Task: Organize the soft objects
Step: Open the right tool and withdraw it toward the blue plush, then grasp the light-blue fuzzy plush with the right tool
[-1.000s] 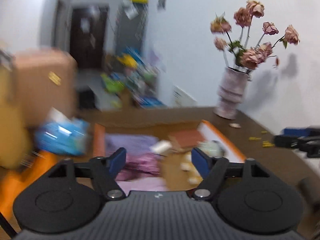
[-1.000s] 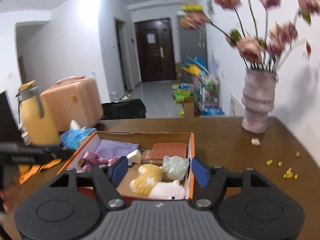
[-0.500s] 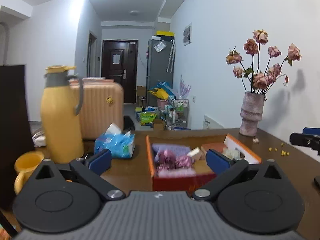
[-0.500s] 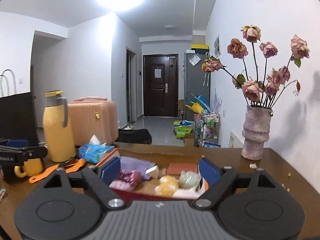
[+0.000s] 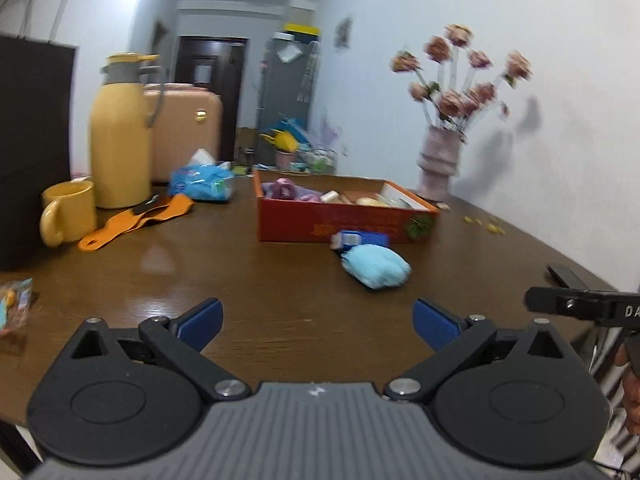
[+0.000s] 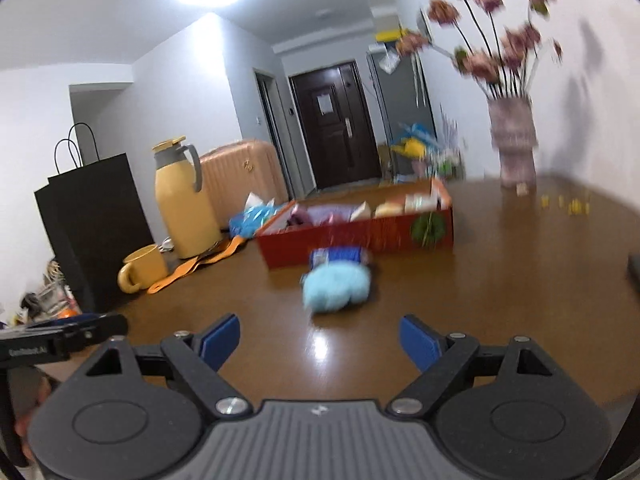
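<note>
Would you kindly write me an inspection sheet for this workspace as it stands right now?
Surface: brown wooden table, glossy, with small yellow bits near the wall.
Job's things: red box holding soft items; light blue plush lying on the table in front of it, outside.
Clutter: yellow thermos, yellow mug, orange strap, blue tissue pack, black paper bag, vase of flowers.
Grippers: left tongs and right tongs both open and empty, short of the plush.
Cables: nothing seen.
Surroundings: suitcase, dark door, hallway items.
</note>
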Tool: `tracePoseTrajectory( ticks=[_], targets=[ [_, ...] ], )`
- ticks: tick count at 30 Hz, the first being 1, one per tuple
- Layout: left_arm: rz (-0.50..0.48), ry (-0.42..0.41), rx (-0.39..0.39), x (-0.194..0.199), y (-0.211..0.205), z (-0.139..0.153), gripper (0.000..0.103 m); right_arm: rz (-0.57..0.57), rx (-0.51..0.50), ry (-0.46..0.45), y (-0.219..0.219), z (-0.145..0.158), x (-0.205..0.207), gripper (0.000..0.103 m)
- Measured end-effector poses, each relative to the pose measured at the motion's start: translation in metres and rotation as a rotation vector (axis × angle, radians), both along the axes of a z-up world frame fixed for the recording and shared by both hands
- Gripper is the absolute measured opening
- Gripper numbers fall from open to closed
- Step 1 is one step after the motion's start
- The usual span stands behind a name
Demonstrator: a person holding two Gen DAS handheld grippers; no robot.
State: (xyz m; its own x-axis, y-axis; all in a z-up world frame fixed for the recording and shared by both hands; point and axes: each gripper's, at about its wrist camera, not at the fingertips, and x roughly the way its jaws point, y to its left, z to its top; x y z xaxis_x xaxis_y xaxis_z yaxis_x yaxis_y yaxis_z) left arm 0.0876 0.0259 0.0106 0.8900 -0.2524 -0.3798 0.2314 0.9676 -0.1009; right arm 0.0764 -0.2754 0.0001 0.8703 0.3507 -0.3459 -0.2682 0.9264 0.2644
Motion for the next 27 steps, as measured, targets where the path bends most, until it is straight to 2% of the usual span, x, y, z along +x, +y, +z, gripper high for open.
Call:
tracePoseTrajectory(
  ticks=[2, 6, 9, 12, 14, 16, 18, 22, 24, 25, 26, 27],
  targets=[
    [-0.007, -0.022, -0.002, 0.001, -0.006, 0.001, 0.103, 0.001, -0.018, 0.002, 0.002, -0.005, -0.005, 0.087],
    [-0.024, 0.041, -0.031, 0.012, -0.014, -0.012, 0.103, -0.053, -0.011, 0.019, 0.001, -0.016, 0.001, 0.087],
    [-0.034, 0.035, -0.032, 0.026, -0.022, -0.019, 0.103, -0.056, -0.008, 0.020, -0.001, -0.022, 0.009, 0.087],
    [-0.042, 0.069, -0.054, 0.062, -0.033, -0.027, 0.103, -0.050, -0.007, 0.030, -0.001, -0.029, 0.034, 0.086],
    [-0.036, 0.100, -0.092, 0.092, -0.040, -0.031, 0.103, -0.049, -0.002, 0.061, -0.001, -0.031, 0.062, 0.081],
    [-0.044, 0.123, -0.157, 0.122, -0.044, -0.036, 0.093, -0.046, 0.016, 0.078, 0.000, -0.031, 0.092, 0.078],
    [-0.060, 0.182, -0.204, 0.154, -0.049, -0.042, 0.072, -0.038, 0.047, 0.088, 0.001, -0.031, 0.120, 0.077],
    [-0.085, 0.282, -0.292, 0.198, -0.053, -0.055, 0.066, -0.022, 0.130, 0.161, 0.000, -0.035, 0.180, 0.062],
    [-0.095, 0.300, -0.318, 0.211, -0.054, -0.059, 0.055, -0.016, 0.159, 0.200, 0.002, -0.040, 0.205, 0.058],
    [-0.105, 0.314, -0.329, 0.215, -0.055, -0.061, 0.051, -0.015, 0.167, 0.211, 0.004, -0.043, 0.215, 0.053],
    [-0.117, 0.327, -0.343, 0.218, -0.055, -0.062, 0.044, -0.015, 0.173, 0.228, 0.005, -0.046, 0.224, 0.042],
    [-0.133, 0.342, -0.357, 0.220, -0.054, -0.065, 0.035, -0.009, 0.179, 0.245, 0.007, -0.049, 0.231, 0.037]
  ],
)
